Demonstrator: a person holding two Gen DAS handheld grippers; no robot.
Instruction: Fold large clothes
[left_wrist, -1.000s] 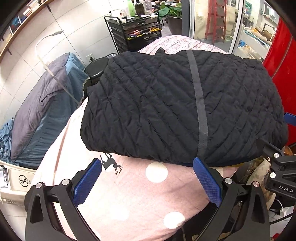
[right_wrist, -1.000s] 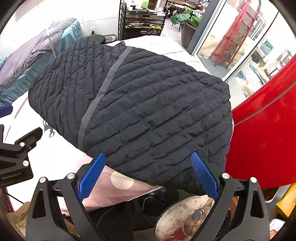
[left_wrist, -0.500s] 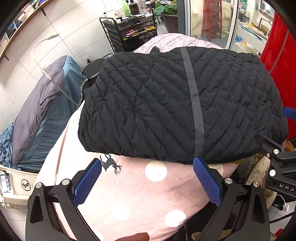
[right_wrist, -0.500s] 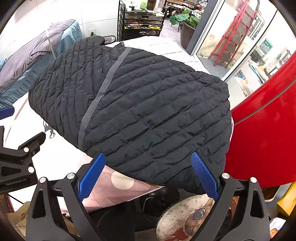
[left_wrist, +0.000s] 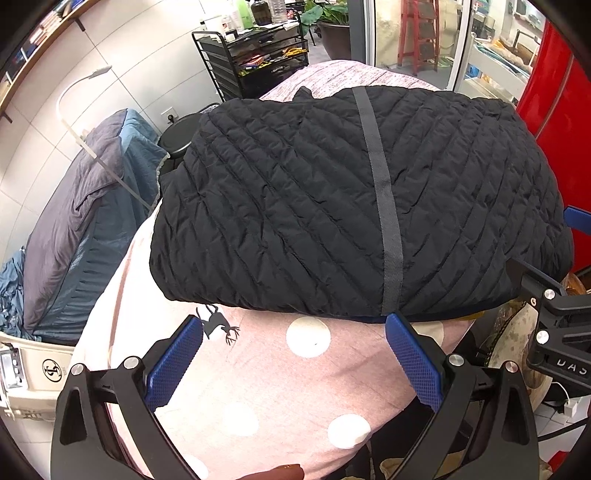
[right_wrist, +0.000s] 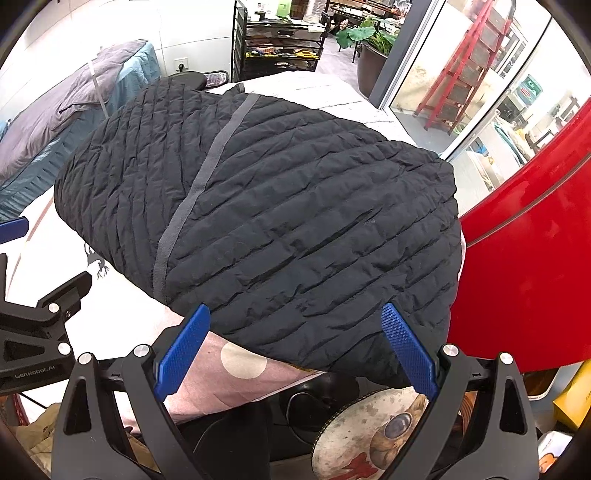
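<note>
Left wrist view: the left gripper (left_wrist: 293, 325) is spread wide with nothing between its blue pads (left_wrist: 173, 363), held just short of the near edge of a black quilted jacket (left_wrist: 332, 206). The jacket lies folded into a thick, rounded bundle straight ahead of the gripper, on a pink bedcover (left_wrist: 258, 384) with white dots and a small deer print (left_wrist: 218, 325). A grey stripe (left_wrist: 380, 199) runs from the jacket's far edge down to its near edge, ending just in front of the gripper's right pad. The right gripper's black body (left_wrist: 554, 332) shows at the right of this view, beside the jacket's near right corner.

In the right wrist view, the right gripper (right_wrist: 295, 328) is likewise wide open and empty, its pads (right_wrist: 406, 347) at the jacket's near edge, where the bundle overhangs the bedcover (right_wrist: 243, 365). Ahead and to the right of it stands a red panel (right_wrist: 535, 277); ahead and to the left, the left gripper's body (right_wrist: 37, 332) shows.

Compared with a second ago, the jacket keeps the same folded shape and the same spot on the bedcover. In the left view it now sits a little higher and more centred, with more bedcover showing between the pads and the jacket, so the left gripper has drawn back slightly. The right view is almost unchanged. Both grippers were open then as well.

Beyond the jacket, to the left of both grippers, a grey and blue blanket (left_wrist: 85, 206) is draped over something low, and a black wire cart (left_wrist: 255, 59) stands against the wall.
</note>
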